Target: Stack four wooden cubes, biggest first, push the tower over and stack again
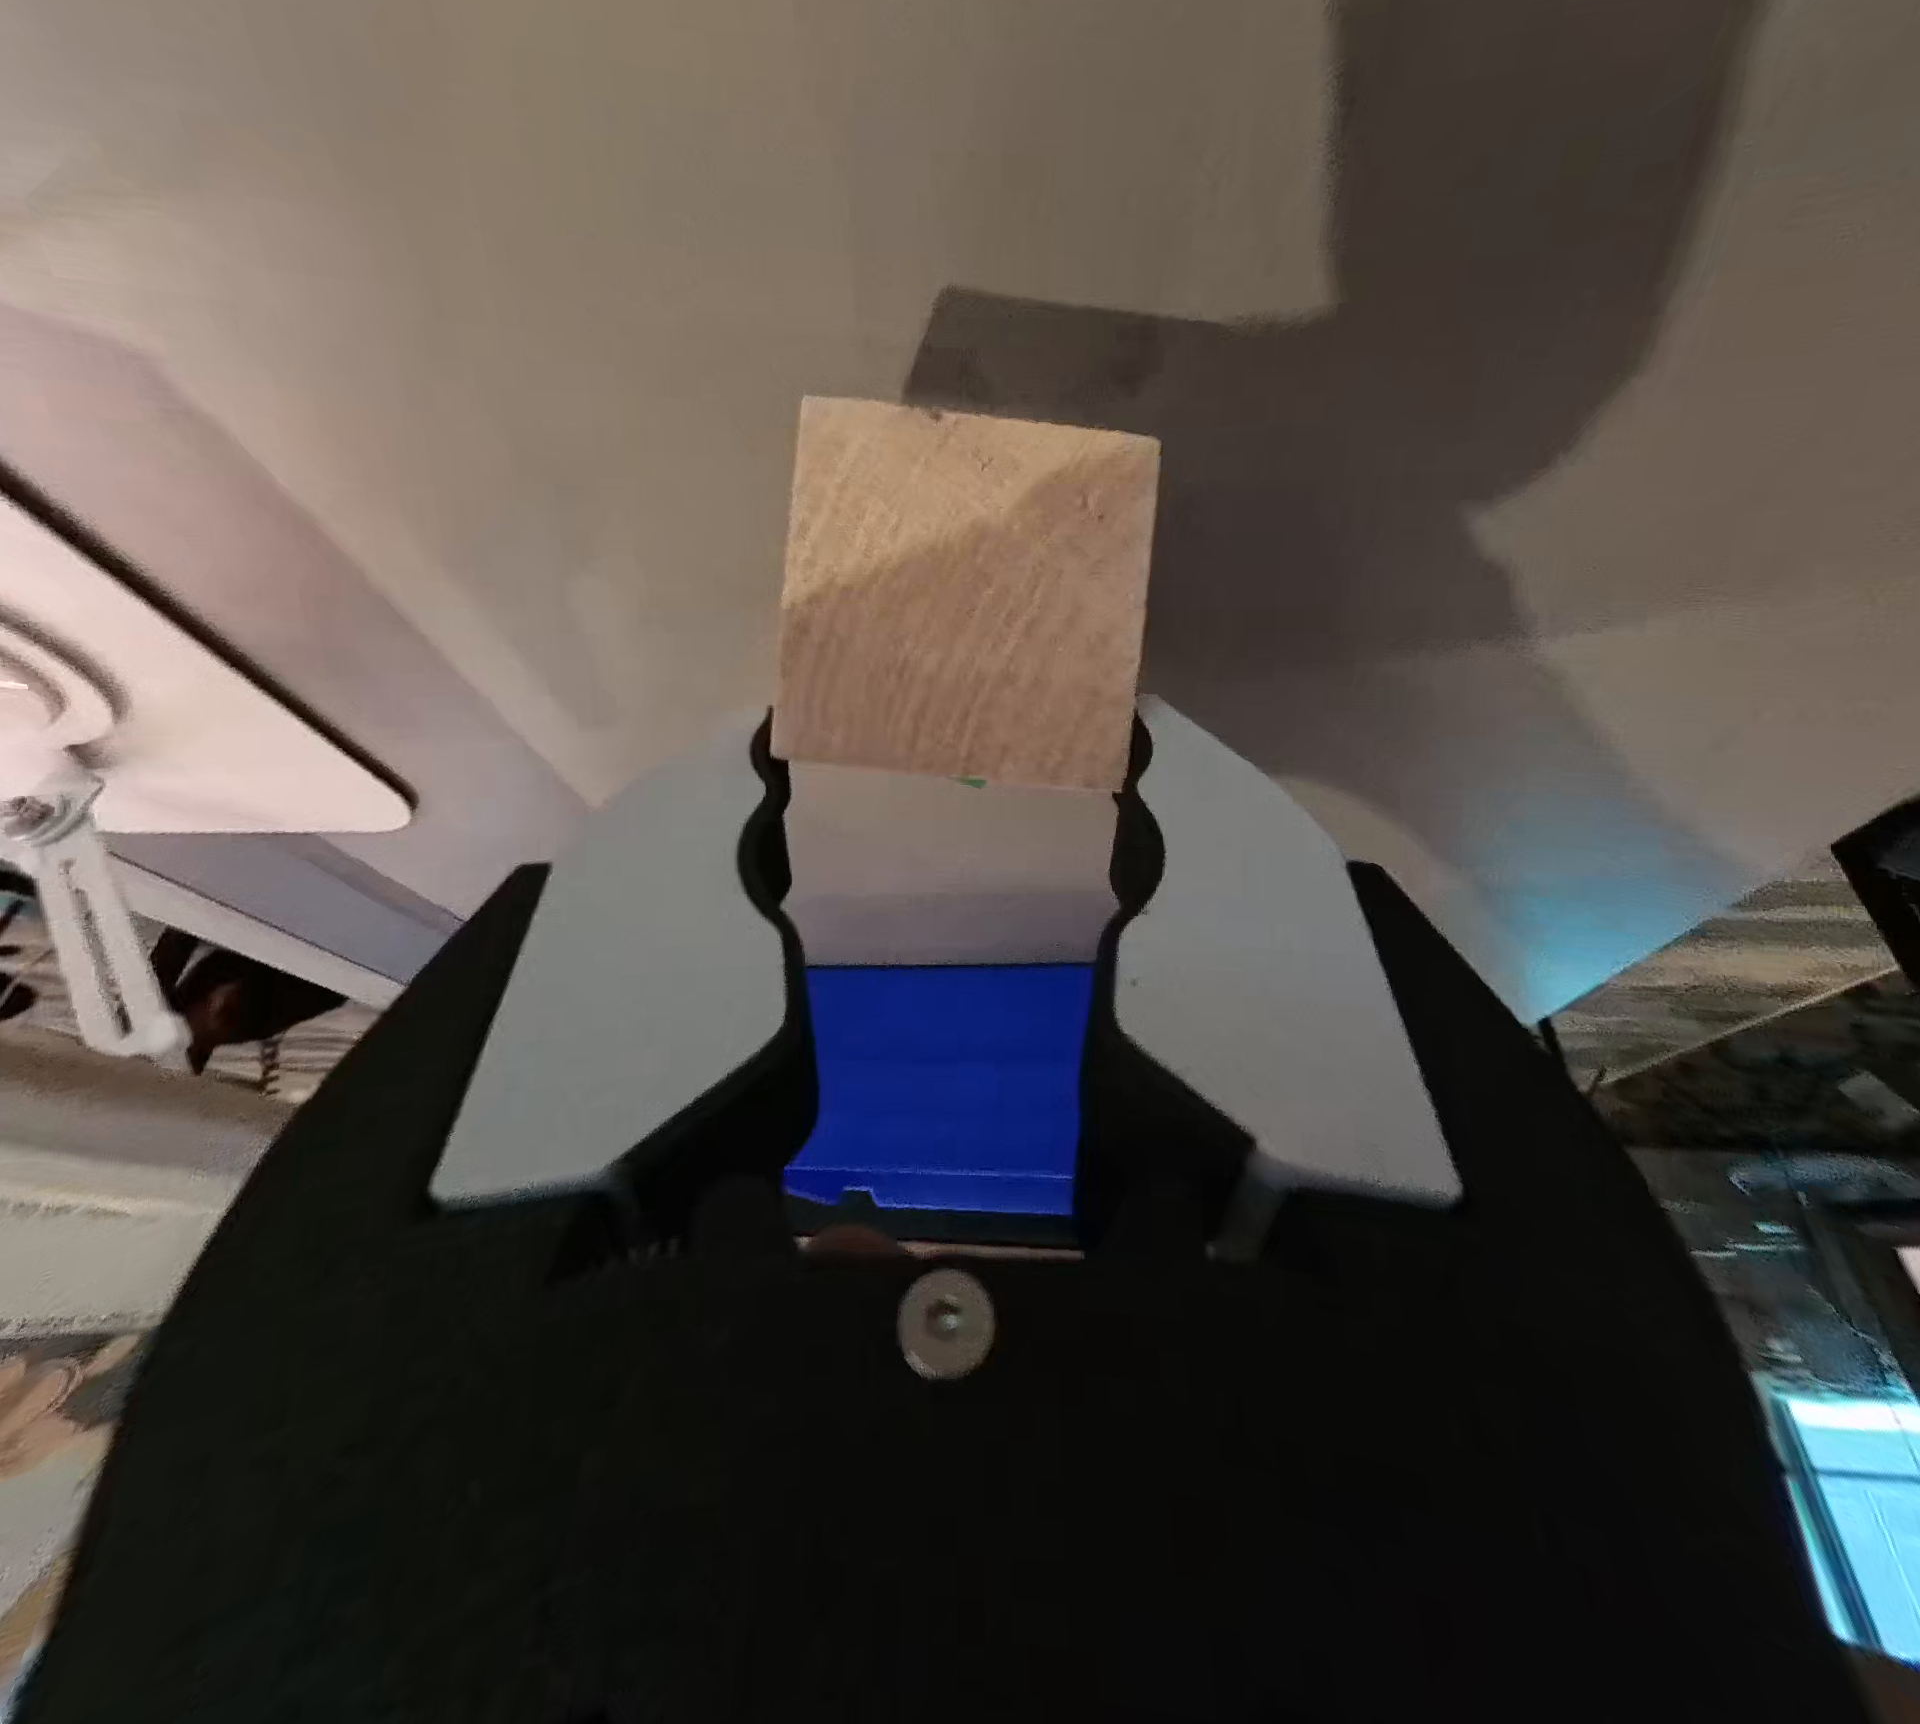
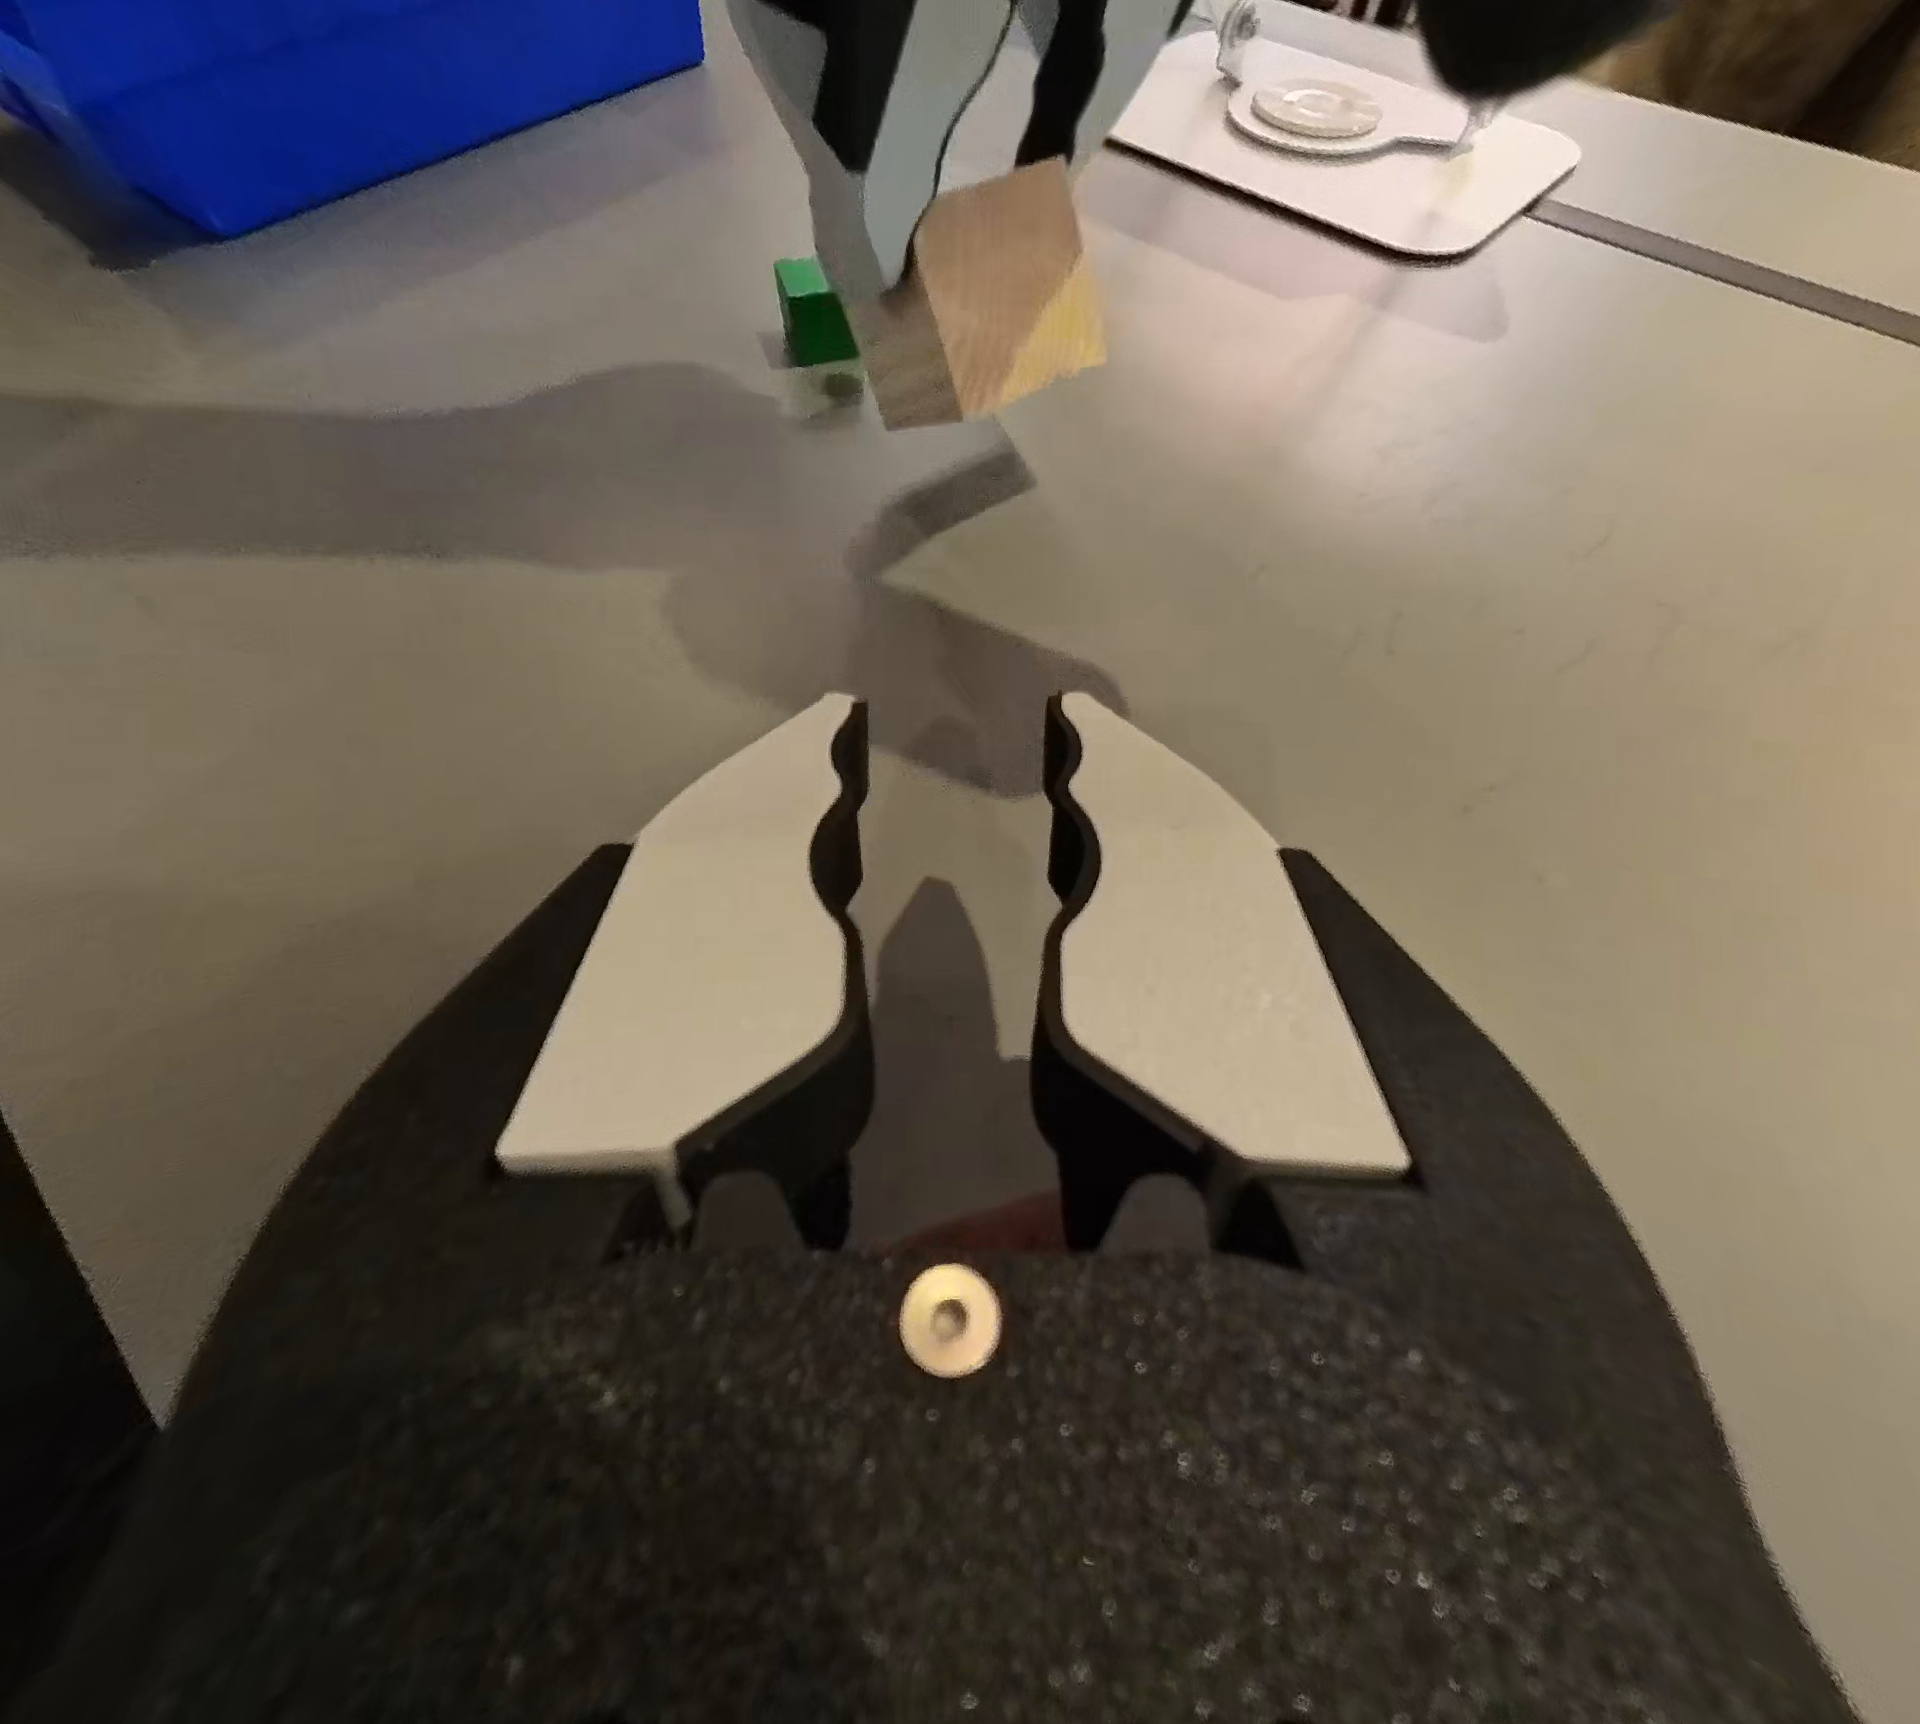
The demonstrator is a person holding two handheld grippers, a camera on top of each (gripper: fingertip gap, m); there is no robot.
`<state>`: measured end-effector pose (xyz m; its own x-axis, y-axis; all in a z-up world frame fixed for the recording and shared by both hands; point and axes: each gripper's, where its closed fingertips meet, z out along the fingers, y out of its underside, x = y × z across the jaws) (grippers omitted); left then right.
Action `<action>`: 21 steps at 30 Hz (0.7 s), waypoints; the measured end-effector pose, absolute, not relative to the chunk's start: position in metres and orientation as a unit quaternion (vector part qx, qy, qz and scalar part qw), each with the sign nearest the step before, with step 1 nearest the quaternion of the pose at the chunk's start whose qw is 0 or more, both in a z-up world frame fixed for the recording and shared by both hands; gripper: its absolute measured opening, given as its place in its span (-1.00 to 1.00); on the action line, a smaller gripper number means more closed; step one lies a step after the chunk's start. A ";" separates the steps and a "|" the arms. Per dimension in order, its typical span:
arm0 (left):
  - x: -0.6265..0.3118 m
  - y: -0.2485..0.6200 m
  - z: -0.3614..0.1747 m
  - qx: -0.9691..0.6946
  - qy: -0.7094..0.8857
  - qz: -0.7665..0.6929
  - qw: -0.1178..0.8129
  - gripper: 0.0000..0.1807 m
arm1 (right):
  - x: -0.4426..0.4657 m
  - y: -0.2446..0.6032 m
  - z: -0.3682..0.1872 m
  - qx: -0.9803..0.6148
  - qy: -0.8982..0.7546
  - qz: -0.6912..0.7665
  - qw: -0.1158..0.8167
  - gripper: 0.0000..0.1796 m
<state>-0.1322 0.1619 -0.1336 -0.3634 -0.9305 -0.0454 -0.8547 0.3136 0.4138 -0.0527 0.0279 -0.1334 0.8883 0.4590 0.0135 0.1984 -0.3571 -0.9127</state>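
Seen from the right wrist view, a blue plastic bin (image 2: 343,1) stands at the far left of the grey counter (image 2: 1403,635). To its right, near the middle, a small green block (image 2: 814,313) sits on the counter with a small white piece (image 2: 826,391) just in front of it. Just beside them, the left tongs (image 2: 971,220) reach down from above and pinch a wooden cube (image 2: 987,303), tilted and lifted clear of the counter, its shadow lying below. Farther right lies a flat white plate (image 2: 1455,168) with a round metal disc (image 2: 1314,107) on it. In the foreground the right tongs (image 2: 954,718) hang spread with nothing between them. In the left wrist view, the left tongs (image 1: 956,744) grip the wooden cube (image 1: 966,594) at its lower edge, with the counter (image 1: 520,168) behind it.
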 end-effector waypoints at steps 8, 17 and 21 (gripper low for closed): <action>-0.142 0.161 -0.145 0.540 -0.789 -0.245 0.159 -0.34 | -0.052 0.027 -0.133 -0.814 -0.204 0.119 0.531 -0.64; -0.129 0.152 -0.143 0.550 -0.791 -0.219 0.155 -0.21 | -0.052 0.026 -0.132 -0.811 -0.204 0.124 0.534 -0.64; -0.130 0.146 -0.112 0.592 -0.791 -0.125 0.092 -0.16 | -0.052 0.025 -0.131 -0.810 -0.204 0.127 0.535 -0.64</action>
<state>-0.1297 0.1463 -0.1124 -0.2830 -0.9591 -0.0034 -0.9132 0.2684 0.3068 -0.0520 0.0253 -0.1314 0.8839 0.4675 0.0124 0.1949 -0.3442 -0.9184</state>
